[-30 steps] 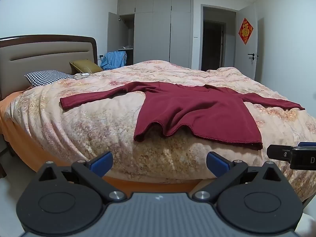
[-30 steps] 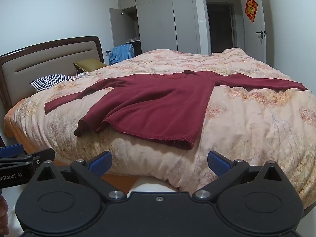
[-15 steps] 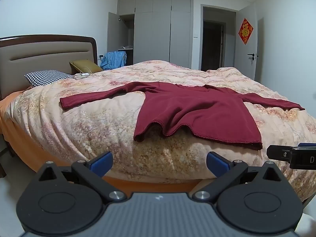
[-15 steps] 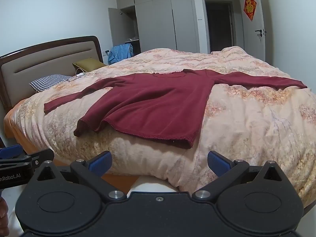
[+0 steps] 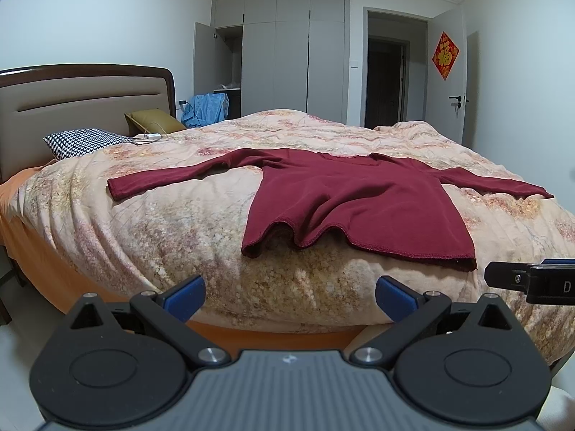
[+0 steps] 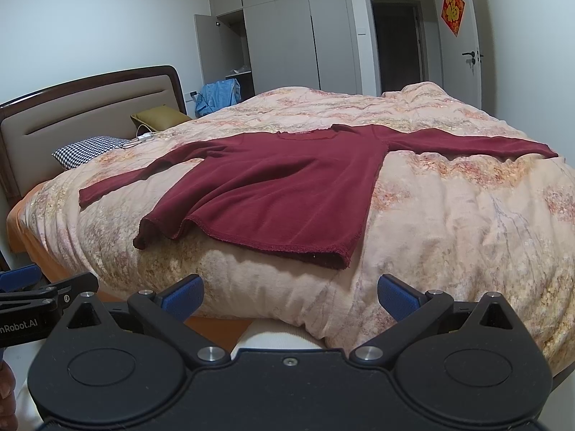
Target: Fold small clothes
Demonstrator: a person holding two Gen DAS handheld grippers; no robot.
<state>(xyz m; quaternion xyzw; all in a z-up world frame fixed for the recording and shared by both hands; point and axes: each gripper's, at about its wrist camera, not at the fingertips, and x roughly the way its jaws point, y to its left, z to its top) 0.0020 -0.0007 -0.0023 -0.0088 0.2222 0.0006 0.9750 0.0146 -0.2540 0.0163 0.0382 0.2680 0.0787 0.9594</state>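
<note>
A dark red long-sleeved top [image 5: 345, 201] [image 6: 287, 186] lies flat on the bed, sleeves spread out to both sides, hem toward me with a rumpled left corner. My left gripper [image 5: 289, 296] hovers open in front of the bed's near edge, short of the hem, with nothing between its blue fingertips. My right gripper [image 6: 290, 296] is open too, at the same edge, below the hem's right corner. Each gripper shows at the side of the other's view.
A floral quilt [image 5: 179, 222] covers the bed. A checked pillow [image 5: 86, 142], an olive cushion [image 5: 154, 120] and a charger cable lie by the headboard [image 5: 72, 100]. Grey wardrobes [image 5: 287, 54], one door ajar, and an open doorway [image 5: 386, 79] stand behind.
The right wrist view has shifted slightly closer to the bed and a little upward. The left view and the top are unchanged.
</note>
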